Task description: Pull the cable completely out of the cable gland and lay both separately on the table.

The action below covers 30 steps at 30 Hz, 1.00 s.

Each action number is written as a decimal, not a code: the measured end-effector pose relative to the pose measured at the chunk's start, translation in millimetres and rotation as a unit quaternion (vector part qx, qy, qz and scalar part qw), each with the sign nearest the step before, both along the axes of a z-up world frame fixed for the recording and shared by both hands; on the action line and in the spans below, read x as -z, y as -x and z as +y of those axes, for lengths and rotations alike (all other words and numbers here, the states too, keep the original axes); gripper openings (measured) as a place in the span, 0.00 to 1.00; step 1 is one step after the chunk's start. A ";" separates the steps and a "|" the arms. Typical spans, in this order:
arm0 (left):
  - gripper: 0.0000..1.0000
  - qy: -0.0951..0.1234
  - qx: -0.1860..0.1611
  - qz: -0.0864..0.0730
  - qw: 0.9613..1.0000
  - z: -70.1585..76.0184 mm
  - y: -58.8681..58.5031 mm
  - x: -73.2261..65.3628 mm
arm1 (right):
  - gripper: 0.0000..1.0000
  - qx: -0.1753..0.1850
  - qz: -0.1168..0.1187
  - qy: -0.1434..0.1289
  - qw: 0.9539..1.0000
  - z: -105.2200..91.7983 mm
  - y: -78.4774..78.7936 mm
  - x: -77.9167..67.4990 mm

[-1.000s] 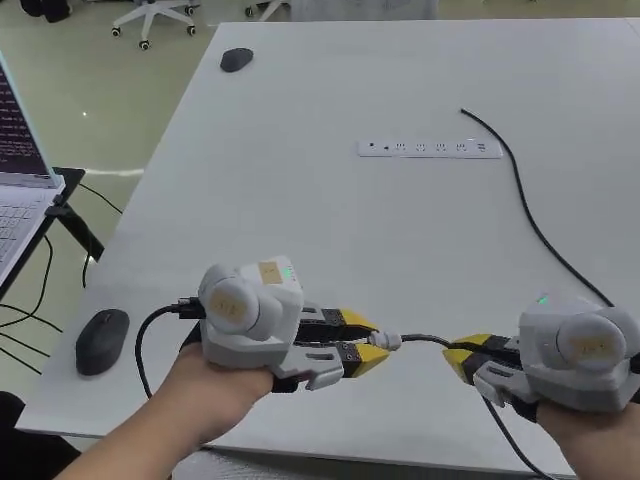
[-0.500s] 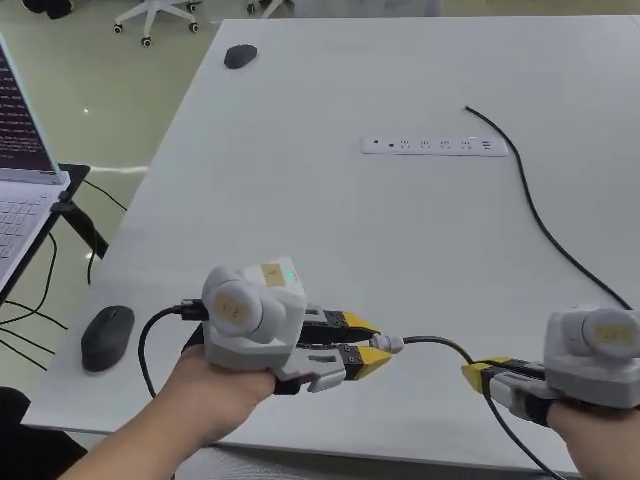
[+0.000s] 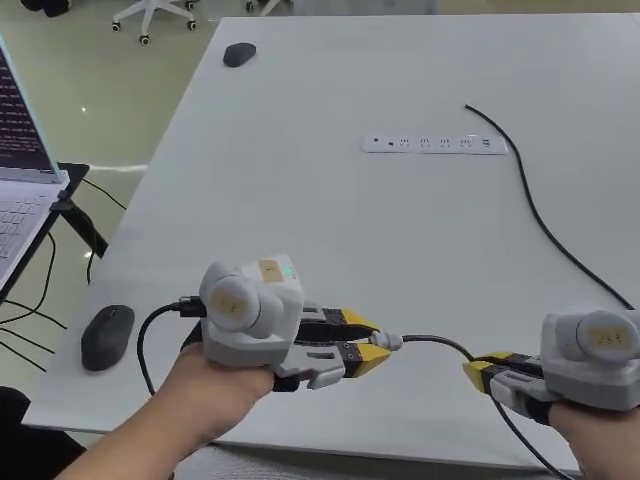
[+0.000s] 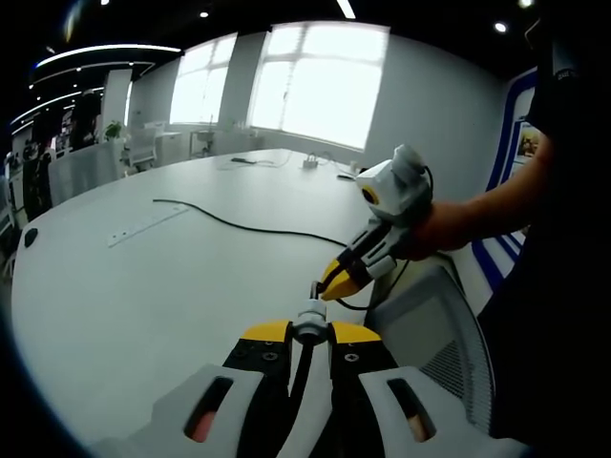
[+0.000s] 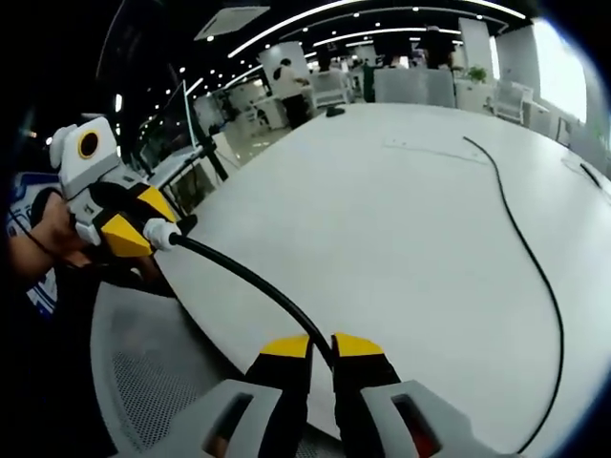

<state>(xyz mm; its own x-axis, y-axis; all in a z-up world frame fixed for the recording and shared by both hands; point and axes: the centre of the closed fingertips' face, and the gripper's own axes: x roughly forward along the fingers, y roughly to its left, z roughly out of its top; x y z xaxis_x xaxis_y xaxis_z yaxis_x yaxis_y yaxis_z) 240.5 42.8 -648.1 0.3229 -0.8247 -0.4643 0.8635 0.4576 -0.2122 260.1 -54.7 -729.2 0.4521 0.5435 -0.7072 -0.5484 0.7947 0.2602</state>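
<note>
My left gripper [image 3: 372, 351] is shut on a small pale cable gland [image 3: 386, 342] just above the table's near edge. A black cable [image 3: 435, 343] runs out of the gland to the right and into my right gripper [image 3: 478, 372], which is shut on it. In the left gripper view the gland [image 4: 309, 319] sits between the yellow tips of that gripper [image 4: 310, 336], and the right gripper [image 4: 344, 279] is ahead of it. In the right gripper view the cable [image 5: 250, 283] arcs from the right gripper [image 5: 322, 347] to the gland [image 5: 162, 234] in the left gripper [image 5: 126, 232].
A white power strip [image 3: 435, 144] lies mid-table, with a long black cord [image 3: 541, 224] running toward the right edge. One dark mouse [image 3: 238, 54] sits at the far left corner, another [image 3: 107, 337] by the near left edge. A laptop [image 3: 15, 190] stands off-table at the left.
My right gripper has moved right and slightly toward me, away from the left gripper, so more cable spans between them. The left gripper stayed put.
</note>
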 end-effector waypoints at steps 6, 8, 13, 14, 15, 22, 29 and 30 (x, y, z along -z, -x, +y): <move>0.15 -0.002 0.008 0.004 1.000 -2.0 1.3 -0.3 | 0.05 -0.021 -0.012 0.004 1.000 1.9 2.0 -6.3; 0.15 -0.004 0.009 0.005 1.000 -3.5 0.8 0.2 | 0.08 -0.041 -0.021 0.015 0.999 3.2 3.3 -7.9; 0.15 -0.006 0.012 0.003 1.000 -5.4 -1.4 -1.6 | 0.20 -0.097 -0.076 0.036 0.992 14.2 1.5 -27.1; 0.15 -0.006 0.011 0.003 1.000 -5.3 -2.1 -1.8 | 0.22 -0.126 -0.097 0.040 0.987 22.0 2.5 -33.9; 0.15 -0.005 0.011 0.003 1.000 -5.3 -2.4 -1.9 | 0.22 -0.141 -0.110 0.046 0.983 26.5 3.1 -38.2; 0.15 -0.008 0.008 0.004 1.000 -4.7 -2.2 0.4 | 0.20 -0.218 -0.165 0.060 0.960 62.5 10.1 -63.2; 0.15 -0.011 0.010 0.006 1.000 -4.7 0.0 3.5 | 0.13 -0.279 -0.205 0.099 0.933 77.5 13.1 -62.1; 0.15 -0.012 0.011 0.005 1.000 -4.8 0.1 4.6 | 0.11 -0.281 -0.204 0.101 0.932 78.2 13.5 -61.2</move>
